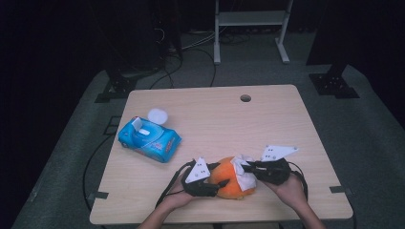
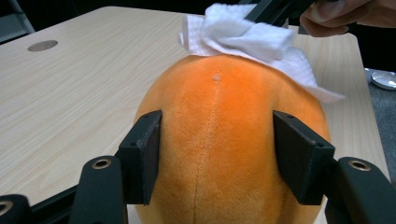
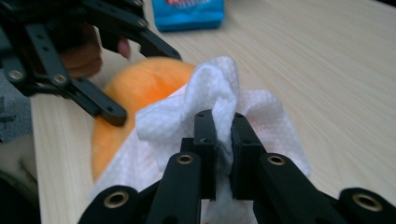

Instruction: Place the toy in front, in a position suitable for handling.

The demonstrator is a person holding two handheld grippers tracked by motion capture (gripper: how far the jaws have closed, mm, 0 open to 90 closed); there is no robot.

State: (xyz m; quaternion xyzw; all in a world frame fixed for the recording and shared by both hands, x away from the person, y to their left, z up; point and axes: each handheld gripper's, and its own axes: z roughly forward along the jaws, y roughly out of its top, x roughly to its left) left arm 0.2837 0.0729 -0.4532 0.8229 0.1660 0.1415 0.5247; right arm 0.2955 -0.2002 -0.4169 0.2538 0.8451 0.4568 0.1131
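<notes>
One orange plush toy (image 1: 228,183), one white wipe (image 1: 243,172), one blue wipe pack (image 1: 149,139), two grippers.

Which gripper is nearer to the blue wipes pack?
Left. The left gripper clamps the orange plush just right of and nearer the person than the blue wipes pack; the right gripper, pinching the white wipe, sits beyond the plush.

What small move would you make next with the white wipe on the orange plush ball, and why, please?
Probably drag the crumpled white paper wipe across the round orange plush ball: the right gripper pinches it against the ball's top, and the left gripper has its fingers against the ball's sides.
</notes>
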